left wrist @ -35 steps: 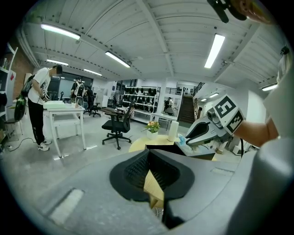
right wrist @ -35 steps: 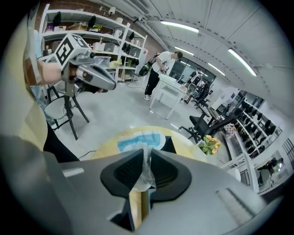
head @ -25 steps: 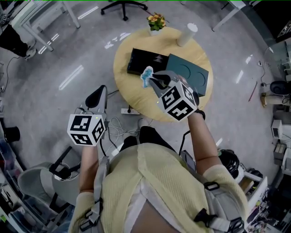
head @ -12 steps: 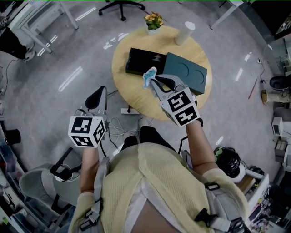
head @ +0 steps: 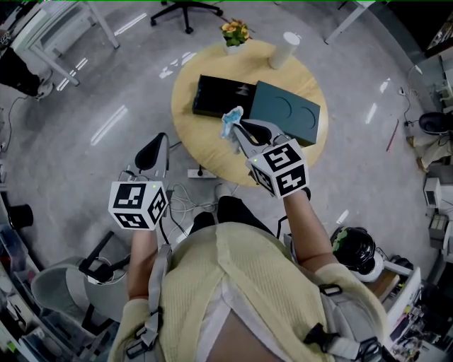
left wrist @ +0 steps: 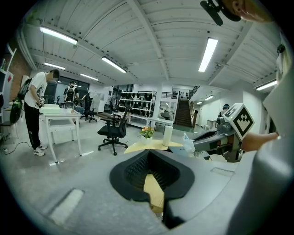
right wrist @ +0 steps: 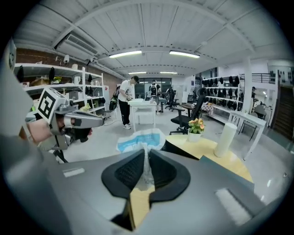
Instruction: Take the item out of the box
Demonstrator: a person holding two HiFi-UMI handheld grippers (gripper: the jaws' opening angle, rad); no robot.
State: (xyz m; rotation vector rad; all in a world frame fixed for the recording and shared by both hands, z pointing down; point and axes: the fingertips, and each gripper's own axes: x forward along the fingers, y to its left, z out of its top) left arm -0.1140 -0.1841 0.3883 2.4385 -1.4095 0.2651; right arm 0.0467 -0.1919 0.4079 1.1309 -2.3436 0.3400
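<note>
On the round wooden table (head: 212,141) lies an open black box (head: 219,97), with its teal lid (head: 287,113) beside it on the right. My right gripper (head: 237,128) hangs over the table's near part, just in front of the box. It is shut on a blue-and-white packet (head: 231,120), and the packet (right wrist: 138,140) stands up between the pads of that gripper (right wrist: 147,156). My left gripper (head: 152,150) hangs low over the floor, left of the table, shut on nothing (left wrist: 148,153).
A flower pot (head: 235,34) and a white cylinder (head: 284,49) stand at the table's far edge. A power strip with cables (head: 198,173) lies on the floor beside the table. An office chair (head: 187,8) and a white table (head: 49,28) stand farther off. A person (left wrist: 36,110) stands at that table.
My right gripper has drawn back a little toward my body with the packet in it. The left gripper has hardly moved.
</note>
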